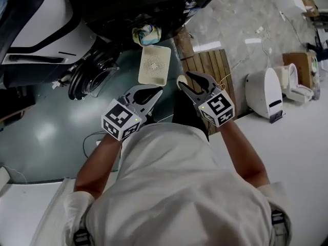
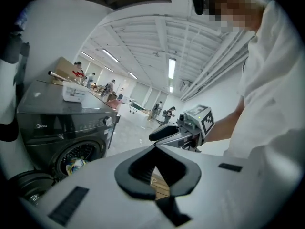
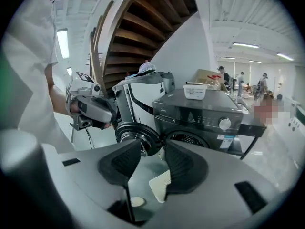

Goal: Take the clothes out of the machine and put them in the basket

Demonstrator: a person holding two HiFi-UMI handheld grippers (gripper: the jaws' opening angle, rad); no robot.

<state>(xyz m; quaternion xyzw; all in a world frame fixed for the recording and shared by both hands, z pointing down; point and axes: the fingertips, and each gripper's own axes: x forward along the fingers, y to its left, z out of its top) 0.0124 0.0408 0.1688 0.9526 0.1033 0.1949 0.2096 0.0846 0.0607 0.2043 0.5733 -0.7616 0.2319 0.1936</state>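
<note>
**Clothes in the drum, ahead of both grippers; basket in between**

Found the clothes (image 1: 146, 34) not yet removed: a pale, coloured bundle sitting in the drum mouth of the washing machine (image 3: 205, 113), with the round door (image 1: 87, 78) swung open to the left. No clear long axis to the bundle, only a crumpled heap.

Found the basket (image 1: 154, 64) empty on the floor in front of the machine, just beside the left edge of the wooden slatted platform (image 1: 207, 65). Placed squarely on the line from the grippers to the drum, so any reach must pass over it.

Noted the left gripper (image 1: 158, 92) with its jaw tips brought together and nothing caught between them. In the left gripper view, aimed past the machine, with the drum well off to the lower left.

Noted the right gripper (image 1: 187, 81) with its jaws a little apart and holding nothing, only the basket and floor showing through the gap. In the right gripper view, aimed nearly at the drum mouth, which shows just above the jaws.

Judged both grippers to be about equally far from the bundle and well apart from it, neither yet over the basket. Judged the right to be the better lined up, though likely to need wider jaws for a handful of cloth. Left to be swung toward the drum and opened first.
</note>
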